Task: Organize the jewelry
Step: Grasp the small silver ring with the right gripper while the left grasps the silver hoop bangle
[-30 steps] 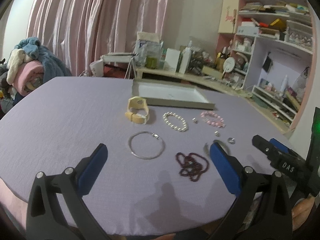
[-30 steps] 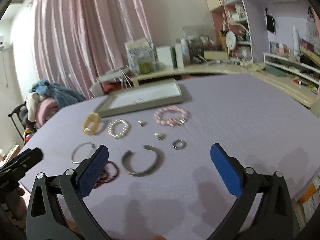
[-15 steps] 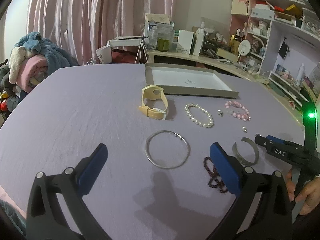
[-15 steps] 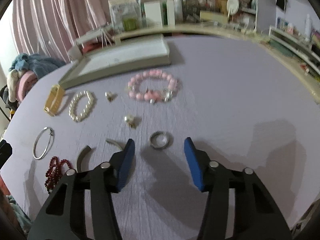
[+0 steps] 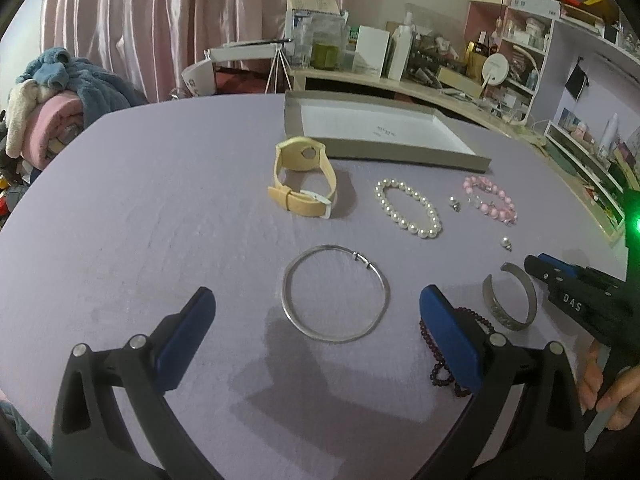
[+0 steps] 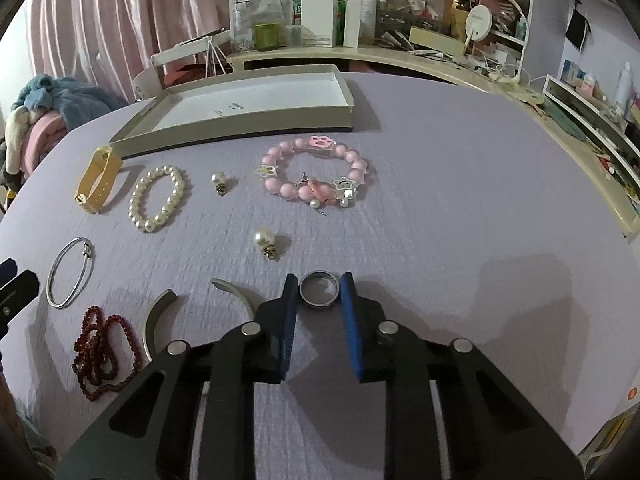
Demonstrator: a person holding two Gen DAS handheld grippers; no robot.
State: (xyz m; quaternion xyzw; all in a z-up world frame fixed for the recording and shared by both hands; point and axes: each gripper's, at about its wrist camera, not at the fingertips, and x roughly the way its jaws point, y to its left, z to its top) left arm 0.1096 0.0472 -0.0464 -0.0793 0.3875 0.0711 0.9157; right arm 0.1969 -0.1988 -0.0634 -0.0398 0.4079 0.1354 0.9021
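Observation:
My right gripper (image 6: 319, 283) is low on the lilac table with a silver ring (image 6: 319, 292) between its blue pads, which touch or nearly touch the ring's sides. My left gripper (image 5: 316, 304) is open and empty above a thin silver bangle (image 5: 335, 298). An empty grey tray (image 6: 248, 108) lies at the back. On the cloth lie a yellow watch (image 5: 301, 178), a pearl bracelet (image 6: 157, 197), a pink bead bracelet (image 6: 316, 174), two pearl earrings (image 6: 265, 240), a silver cuff (image 5: 509, 295) and a dark red bead strand (image 6: 102, 350).
The right gripper's body (image 5: 576, 292) shows at the right of the left wrist view, over the table's right edge. A cluttered desk (image 6: 360, 52) and shelves stand behind the table. A pile of blankets (image 5: 52, 92) lies at the left.
My right gripper has dropped to the table, moved forward and narrowed around the silver ring. My left gripper has come lower and closer to the silver bangle, still open.

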